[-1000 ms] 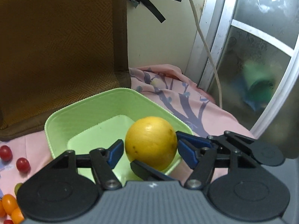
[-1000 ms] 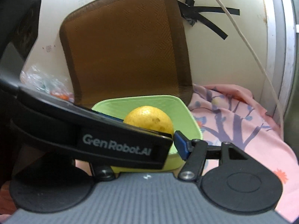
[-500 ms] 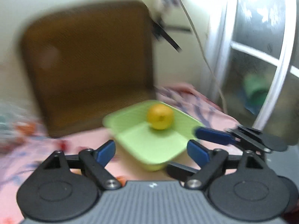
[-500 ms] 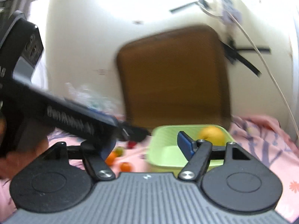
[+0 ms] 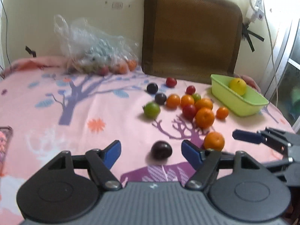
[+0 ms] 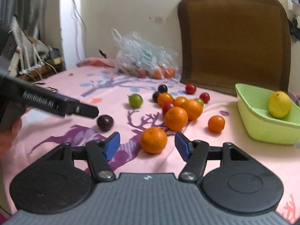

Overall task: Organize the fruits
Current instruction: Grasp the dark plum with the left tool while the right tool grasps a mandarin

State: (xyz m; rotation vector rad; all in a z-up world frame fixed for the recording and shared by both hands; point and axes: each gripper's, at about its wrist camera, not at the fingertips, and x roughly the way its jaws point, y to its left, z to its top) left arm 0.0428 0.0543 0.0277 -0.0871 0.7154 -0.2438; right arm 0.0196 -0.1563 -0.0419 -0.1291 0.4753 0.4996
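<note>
On the pink cloth (image 5: 56, 116) most fruit lies loose; only a lemon (image 6: 279, 104) sits in the green tub (image 6: 262, 129). Both grippers, left gripper (image 5: 151, 150) and right gripper (image 6: 147, 146), gape empty, framing a dark plum (image 5: 161, 149) and an orange (image 6: 153, 140); closing comes next. The bag (image 5: 93, 52) blurs its contents.

Pretty cramped room: cream wall (image 5: 93, 1) across the top of the frame, with a brown woven cushion (image 5: 189, 35) propped against it right of centre. Pink tree-print sheet (image 5: 56, 101) fills the lower half. Aluminium-framed frosted window (image 5: 292, 60) at the far right, white cable (image 5: 271, 43) dangling beside it, black tape (image 5: 250, 37) on the wall.
</note>
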